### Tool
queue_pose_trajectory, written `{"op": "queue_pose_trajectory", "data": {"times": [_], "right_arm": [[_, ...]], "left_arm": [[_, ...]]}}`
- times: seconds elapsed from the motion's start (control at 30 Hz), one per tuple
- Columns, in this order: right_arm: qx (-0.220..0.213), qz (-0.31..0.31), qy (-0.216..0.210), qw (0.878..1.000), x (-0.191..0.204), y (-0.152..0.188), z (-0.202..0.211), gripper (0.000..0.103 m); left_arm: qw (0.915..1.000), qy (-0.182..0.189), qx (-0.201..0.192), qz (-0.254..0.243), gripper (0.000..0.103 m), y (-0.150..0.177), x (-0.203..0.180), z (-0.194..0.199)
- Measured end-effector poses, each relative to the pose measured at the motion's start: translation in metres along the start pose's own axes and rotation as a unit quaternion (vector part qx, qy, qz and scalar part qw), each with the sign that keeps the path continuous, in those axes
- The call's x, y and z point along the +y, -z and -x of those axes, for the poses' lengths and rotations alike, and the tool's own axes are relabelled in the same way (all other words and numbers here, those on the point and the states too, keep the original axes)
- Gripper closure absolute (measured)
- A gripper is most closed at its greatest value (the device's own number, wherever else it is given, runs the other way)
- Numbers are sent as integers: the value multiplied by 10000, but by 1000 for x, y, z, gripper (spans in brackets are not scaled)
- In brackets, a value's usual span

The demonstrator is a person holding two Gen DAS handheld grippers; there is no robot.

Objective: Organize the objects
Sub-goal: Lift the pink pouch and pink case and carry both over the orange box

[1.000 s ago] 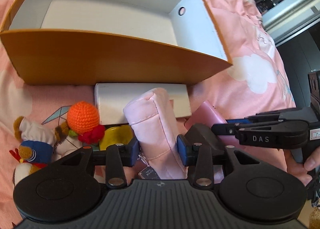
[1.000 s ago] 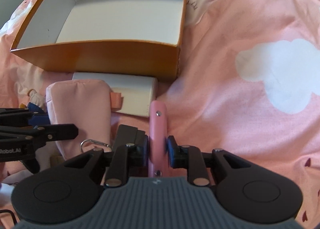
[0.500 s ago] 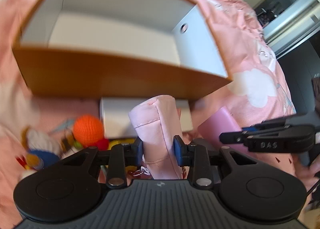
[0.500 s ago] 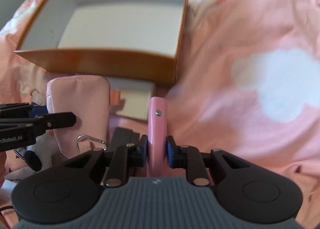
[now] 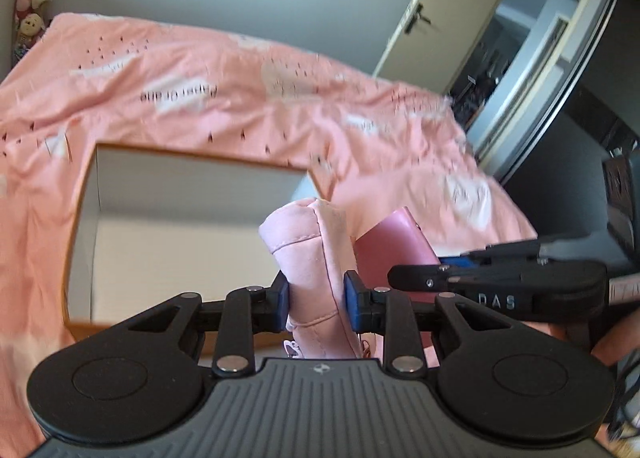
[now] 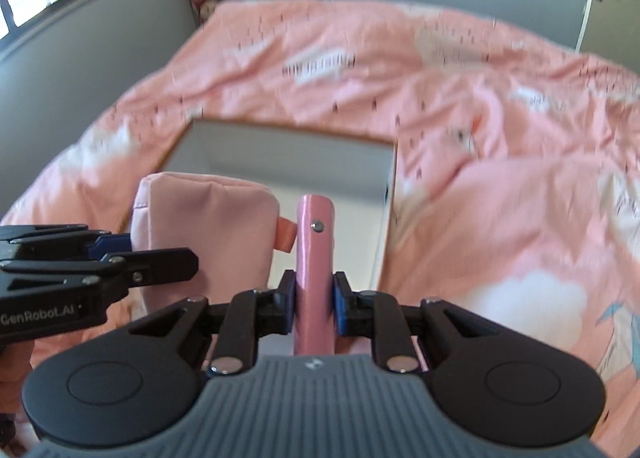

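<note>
left gripper (image 5: 314, 300) is clamped on the soft pink pouch (image 5: 310, 254), which is held above the open orange box (image 5: 180, 226) on the bed (image 5: 200, 98). right gripper (image 6: 314, 306) is closed around the slim pink case (image 6: 315, 258), seen at 3 o'clock of the pouch, both raised over the box's white interior.
</note>
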State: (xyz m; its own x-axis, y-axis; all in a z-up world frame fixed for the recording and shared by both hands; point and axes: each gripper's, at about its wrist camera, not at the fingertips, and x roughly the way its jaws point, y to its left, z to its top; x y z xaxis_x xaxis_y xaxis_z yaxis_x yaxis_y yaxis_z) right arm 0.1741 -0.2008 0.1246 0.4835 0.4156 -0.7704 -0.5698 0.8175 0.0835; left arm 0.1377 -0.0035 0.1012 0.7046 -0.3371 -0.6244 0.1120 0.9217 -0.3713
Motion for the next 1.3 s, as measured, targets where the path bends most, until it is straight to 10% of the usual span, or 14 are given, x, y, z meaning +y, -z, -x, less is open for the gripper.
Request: {"op": "queue_pose_trajectory", "data": {"times": [0.4,0.7,1.3], "right_arm": [[-651,-500,195,9964,-8,-53,-59,84],[-77,-780,175,9968,-28,-68,-138,84],[735,119,1006,9921,-32,-87,-249,84]], "left_arm": [[9989,-274,353,127,73,-51,34,-59],[9872,-681,1445,3,73,-55,59,-155],[9723,-1170,2022,-121,73,-72,83,-220]]}}
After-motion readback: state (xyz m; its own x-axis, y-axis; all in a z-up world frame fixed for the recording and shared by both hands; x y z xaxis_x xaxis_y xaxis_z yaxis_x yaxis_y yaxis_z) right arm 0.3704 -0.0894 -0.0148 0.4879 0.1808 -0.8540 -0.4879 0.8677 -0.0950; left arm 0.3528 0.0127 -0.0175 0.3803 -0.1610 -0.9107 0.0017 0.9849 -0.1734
